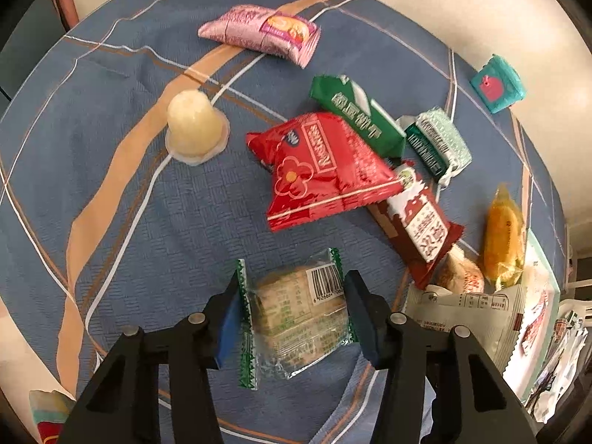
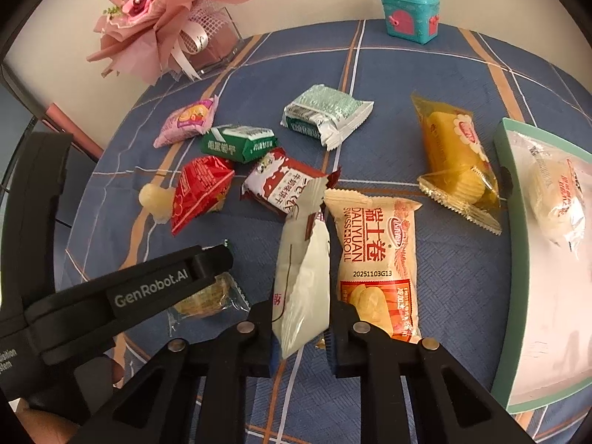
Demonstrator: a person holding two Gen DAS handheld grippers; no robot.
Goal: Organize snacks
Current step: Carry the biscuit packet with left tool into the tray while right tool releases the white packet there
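Here the left hand-held gripper (image 1: pixel 292 318) is clamping the clear biscuit packet (image 1: pixel 299 318) and the right hand-held gripper (image 2: pixel 301 336) is pinching the white wrapper (image 2: pixel 301 281); both are best lifted clear before heading to the green tray (image 2: pixel 508 199).

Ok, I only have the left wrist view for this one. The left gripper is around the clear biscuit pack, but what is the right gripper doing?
Observer: The right gripper is shut on a white packet, which stands on end between its pads.
Operator: Is anything lying next to it?
Observer: A Swiss roll packet lies flat on the cloth just to its right, label up.
Operator: And is the tray filled yet?
Observer: The mint-rimmed tray holds one white wrapped bun. I see nothing else in the part of it that shows.
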